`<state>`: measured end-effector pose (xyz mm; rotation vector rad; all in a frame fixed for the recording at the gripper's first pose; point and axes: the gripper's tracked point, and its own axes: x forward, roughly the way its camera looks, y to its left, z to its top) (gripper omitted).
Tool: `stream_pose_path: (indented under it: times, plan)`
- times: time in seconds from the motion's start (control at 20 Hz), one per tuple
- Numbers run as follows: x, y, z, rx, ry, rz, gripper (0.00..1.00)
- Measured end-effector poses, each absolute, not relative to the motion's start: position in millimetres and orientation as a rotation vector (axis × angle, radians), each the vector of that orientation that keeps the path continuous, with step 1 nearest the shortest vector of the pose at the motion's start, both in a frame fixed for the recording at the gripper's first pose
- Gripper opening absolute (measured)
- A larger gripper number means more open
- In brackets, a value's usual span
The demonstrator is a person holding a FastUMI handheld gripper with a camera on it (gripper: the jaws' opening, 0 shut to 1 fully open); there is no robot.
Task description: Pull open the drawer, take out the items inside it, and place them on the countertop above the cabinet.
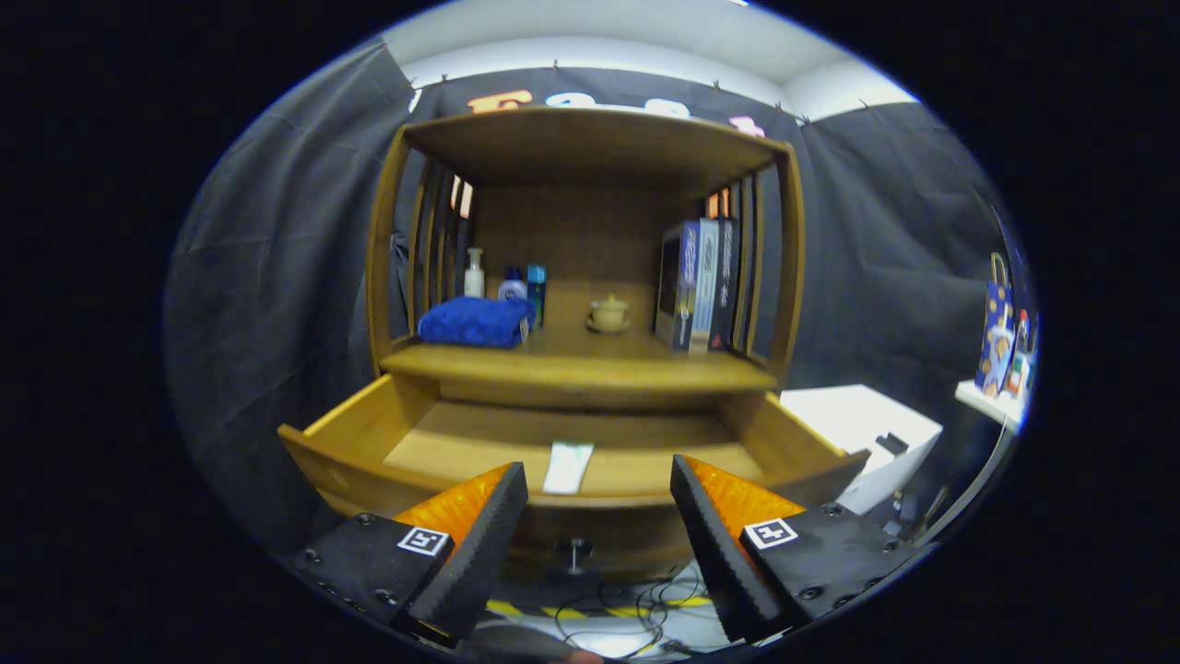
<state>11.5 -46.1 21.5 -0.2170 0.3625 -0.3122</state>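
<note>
drawer (369, 429): pulled right out, plain wood
tube (568, 467): flat white thing, lying by the drawer's front edge
gripper (599, 503): wide open, nothing in it

Gripper (599, 516) held level, facing forward. Fingers spread wide apart, nothing between them, neither touching anything. Left finger (479, 544) and right finger (714, 544) angle inward toward their tips, ridged inner faces turned toward each other. Each finger carries a small square marker on its base.
</note>
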Motion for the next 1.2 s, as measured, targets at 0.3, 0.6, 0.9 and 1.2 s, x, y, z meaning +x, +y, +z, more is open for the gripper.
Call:
stream_pose_path:
  times: [0.3,0.6,0.9,1.2]
  plan:
    - [90,-52,21,-0.201,0.491,-0.341,0.98]
    - [97,-65,-68,0.036,0.954,-0.410,0.99]
    - [93,-60,-126,0.186,1.186,-0.428,0.99]
    - [79,-54,-152,0.233,1.296,-0.447,0.99]
